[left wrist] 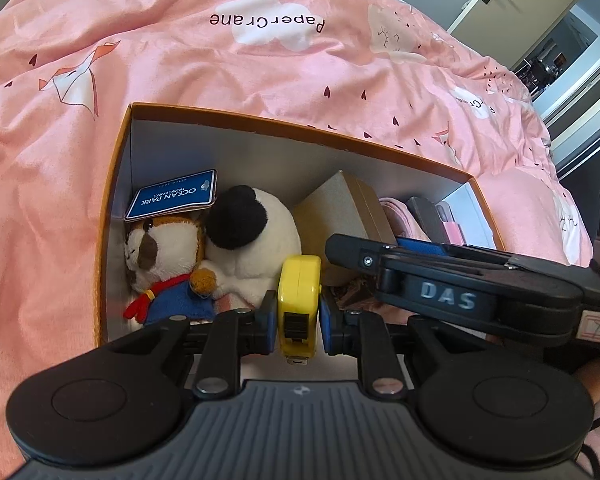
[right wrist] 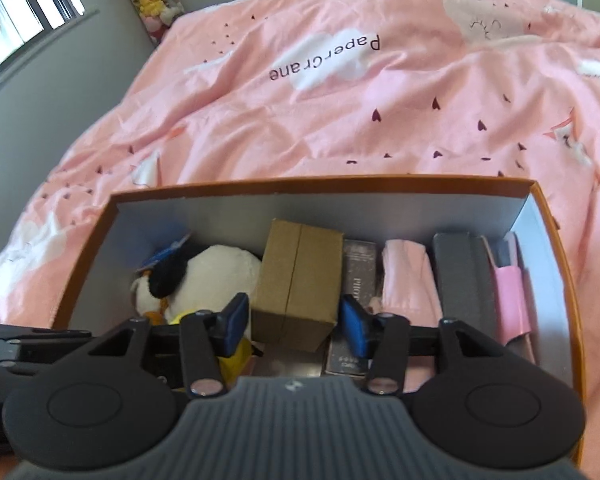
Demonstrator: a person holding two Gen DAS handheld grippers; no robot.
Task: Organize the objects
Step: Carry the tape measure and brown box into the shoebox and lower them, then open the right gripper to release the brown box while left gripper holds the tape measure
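An orange-rimmed storage box (left wrist: 300,128) (right wrist: 320,184) lies on a pink bed cover. My left gripper (left wrist: 298,316) is shut on a yellow tape measure (left wrist: 298,280), held upright over the box's near side beside the plush toys. My right gripper (right wrist: 295,322) stands open astride a brown cardboard carton (right wrist: 296,280) (left wrist: 340,208) in the middle of the box. Its blue pads (right wrist: 354,326) sit just off the carton's sides. A bit of the yellow tape measure (right wrist: 236,360) shows under the right gripper's left finger.
Inside the box, from left: a plush dog (left wrist: 160,256) with a blue tag, a panda plush (left wrist: 252,240), a dark packet (right wrist: 356,264), a pink cloth roll (right wrist: 408,280), a grey case (right wrist: 464,276) and a pink item (right wrist: 512,300). The pink cover (right wrist: 380,112) surrounds the box.
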